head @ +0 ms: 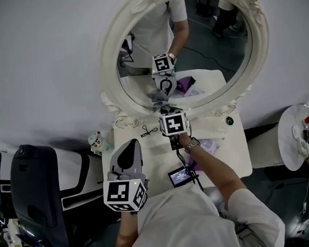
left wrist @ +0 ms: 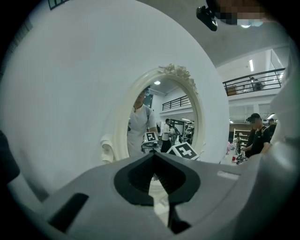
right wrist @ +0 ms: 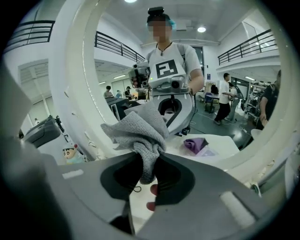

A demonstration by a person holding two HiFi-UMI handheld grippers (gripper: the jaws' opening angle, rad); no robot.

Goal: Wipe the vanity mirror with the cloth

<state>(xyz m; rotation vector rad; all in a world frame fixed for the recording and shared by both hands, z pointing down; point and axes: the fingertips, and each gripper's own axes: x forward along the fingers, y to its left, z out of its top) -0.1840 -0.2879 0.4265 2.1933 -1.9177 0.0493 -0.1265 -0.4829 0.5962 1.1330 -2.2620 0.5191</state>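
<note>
The oval vanity mirror in its ornate white frame stands at the back of the white dressing table. My right gripper is shut on a bunched grey cloth, which appears to touch the lowest part of the glass. In the right gripper view the cloth bulges out of the right gripper, right against the mirror. My left gripper hangs shut and empty over the table's left edge, well short of the mirror. In its own view the left gripper points at the mirror.
A small figurine and an eyelash curler lie near the mirror's base. A purple item and a small screen device sit on the table. A black chair is at the left, a round white table at the right.
</note>
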